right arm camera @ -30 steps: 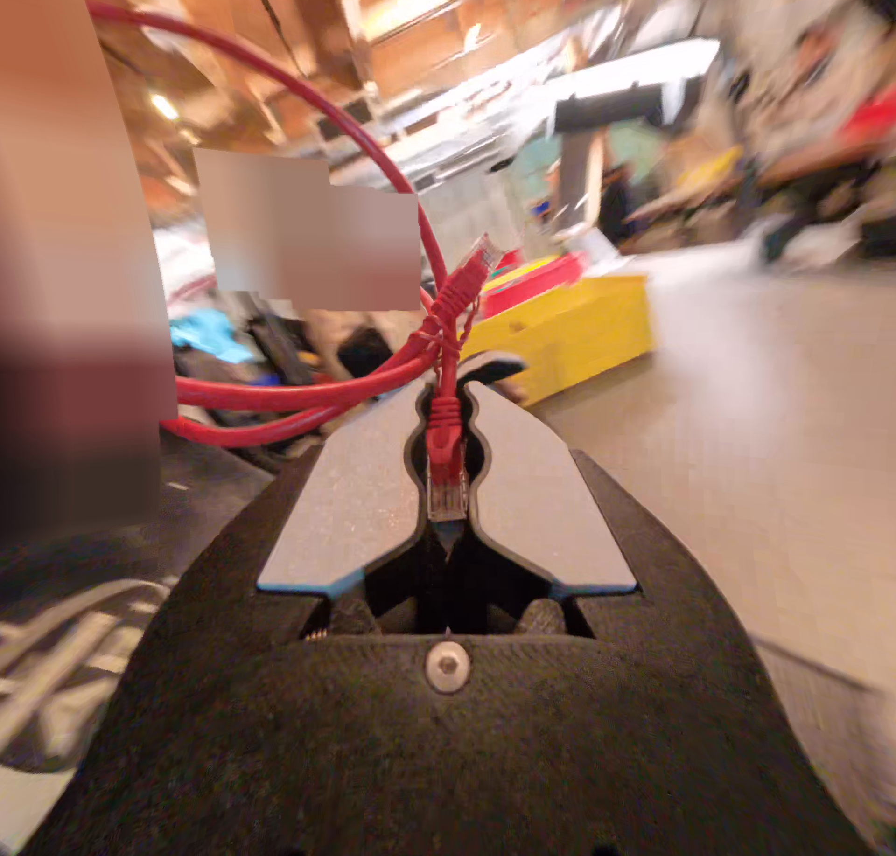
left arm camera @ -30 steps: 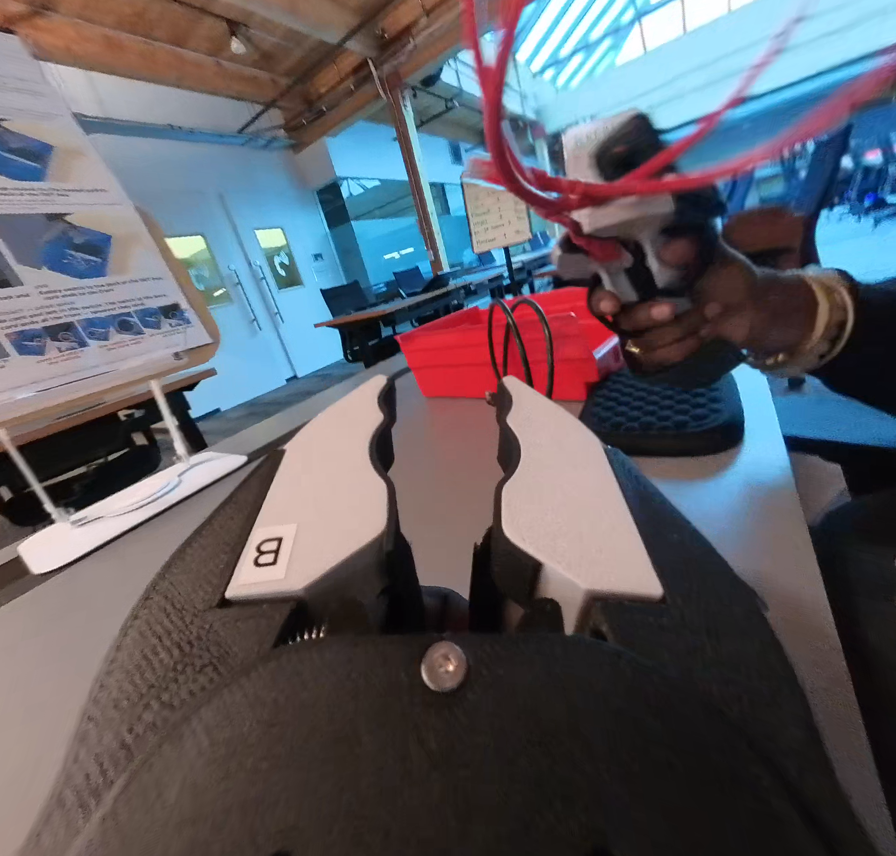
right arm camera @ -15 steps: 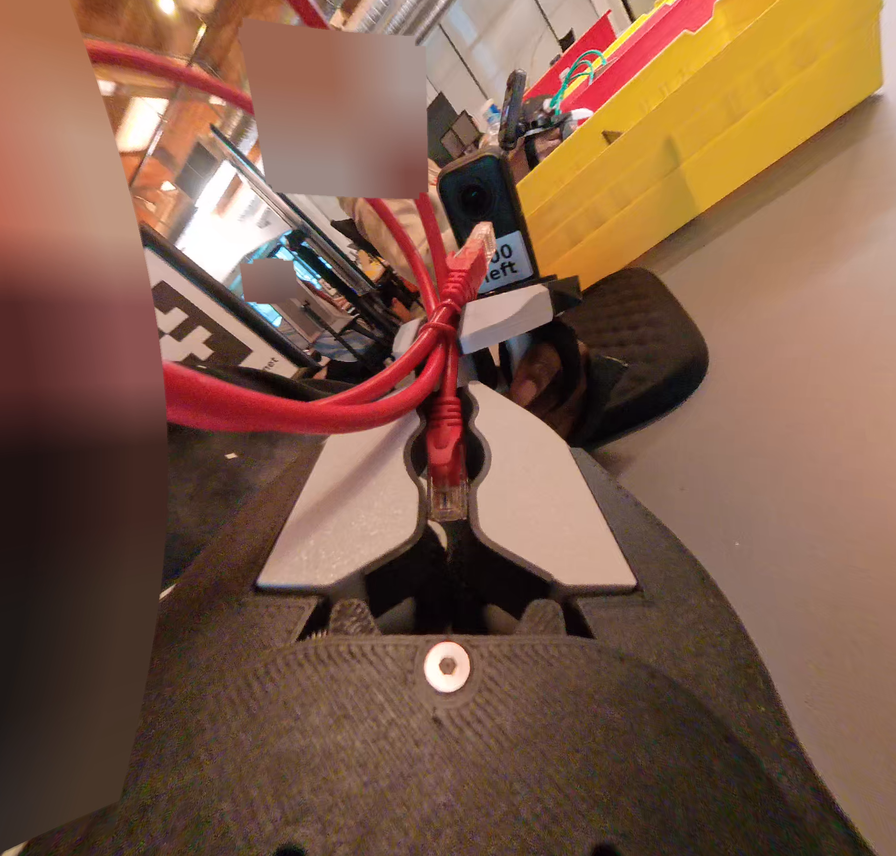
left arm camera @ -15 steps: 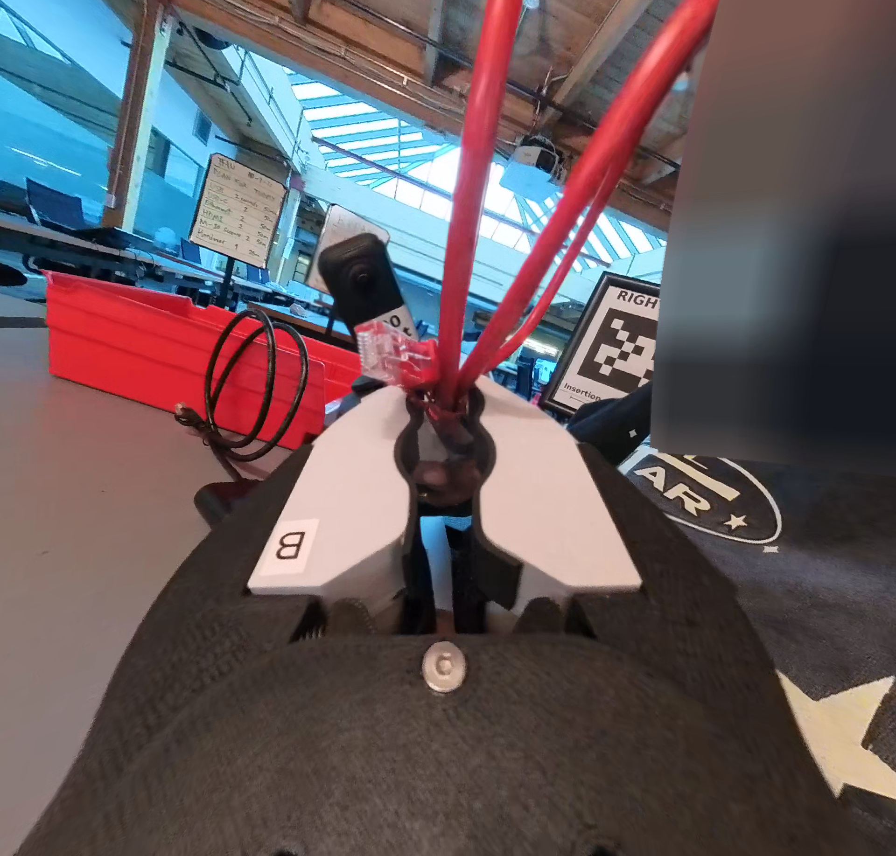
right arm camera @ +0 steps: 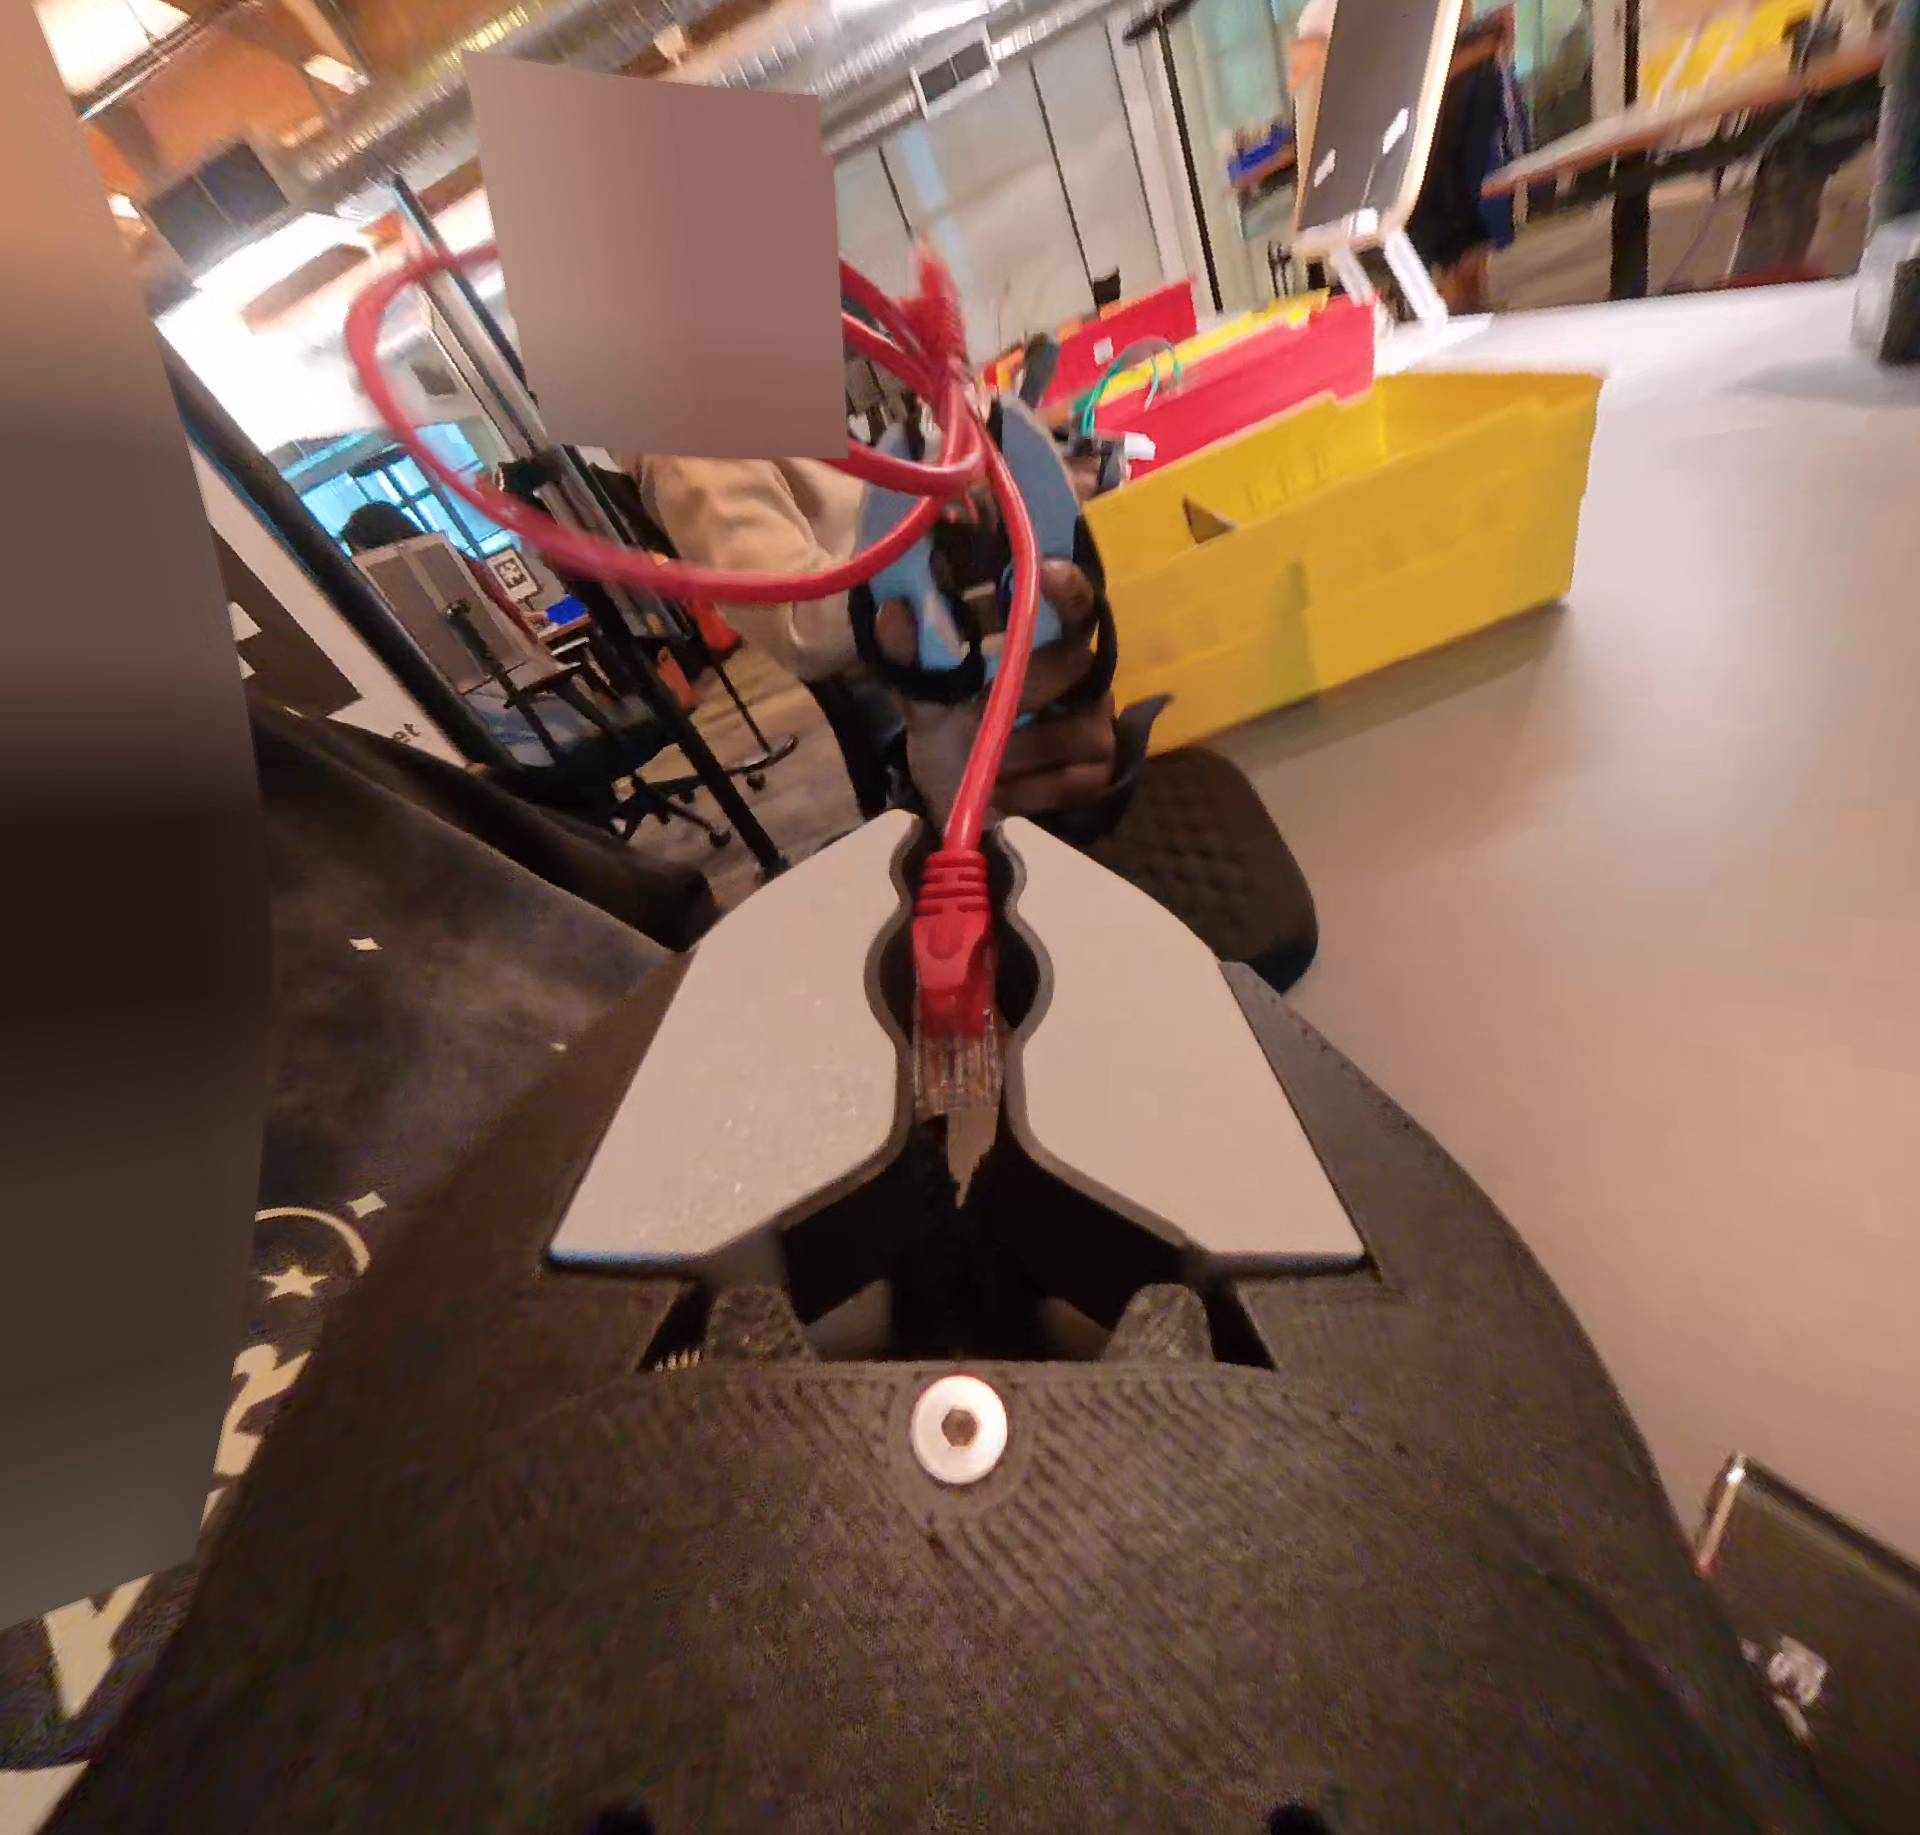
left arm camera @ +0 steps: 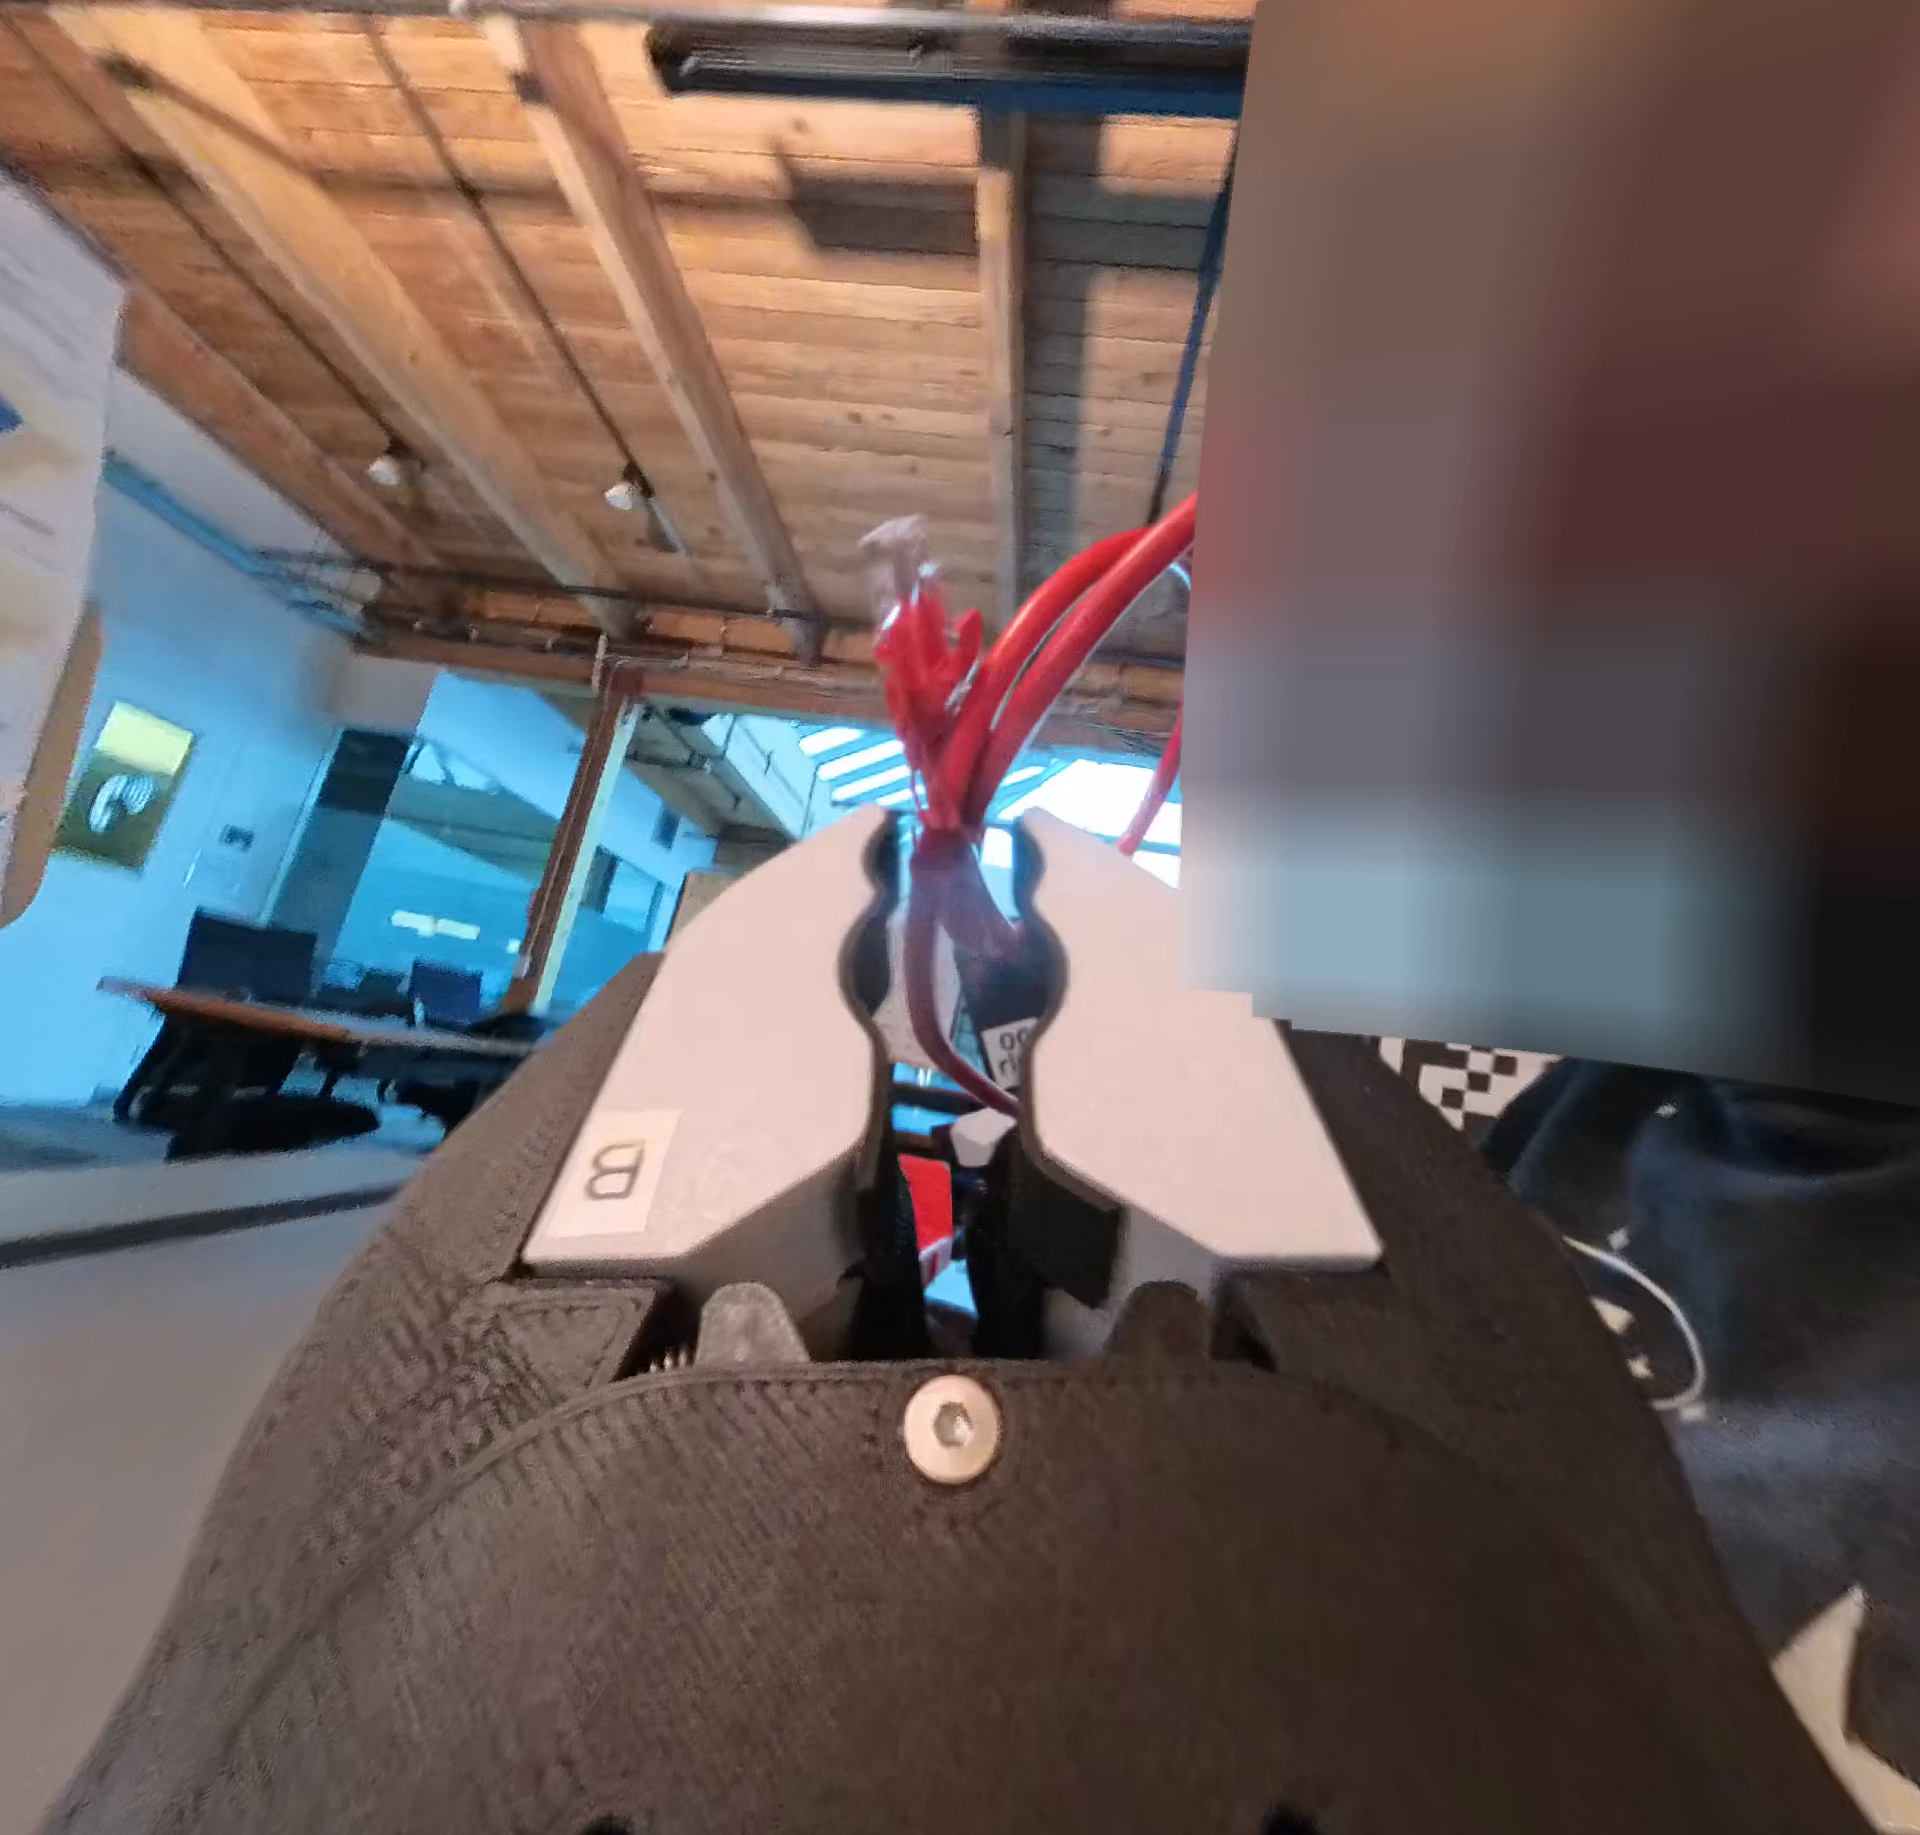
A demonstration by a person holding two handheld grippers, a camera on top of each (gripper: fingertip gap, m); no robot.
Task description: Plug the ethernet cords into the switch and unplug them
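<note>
My right gripper (right arm camera: 956,829) is shut on one red ethernet plug (right arm camera: 951,964), whose clear tip points back toward the camera. Its red cord (right arm camera: 997,663) rises in loops to my left gripper (right arm camera: 961,414), which a hand (right arm camera: 1060,757) holds up above the table edge. In the left wrist view, my left gripper (left arm camera: 951,829) points up at the wooden ceiling and is shut on the gathered red cord loops (left arm camera: 940,850). The cord's other plug (left arm camera: 914,622) sticks up past the fingertips, blurred. I cannot make out a switch for certain.
A yellow bin (right arm camera: 1351,549) and red bins (right arm camera: 1236,362) stand on the grey table (right arm camera: 1610,850) behind the cord. A dark metal-edged object (right arm camera: 1808,1588) lies at the lower right. Dark clothing (right arm camera: 416,954) fills the left. Chairs and desks stand far off. One gripper's finger ends stand about 12 cm off the other's.
The left gripper has tilted up toward the ceiling, still holding the cord bundle. The right gripper has drawn back with its plug, so the cord now stretches out between the two grippers.
</note>
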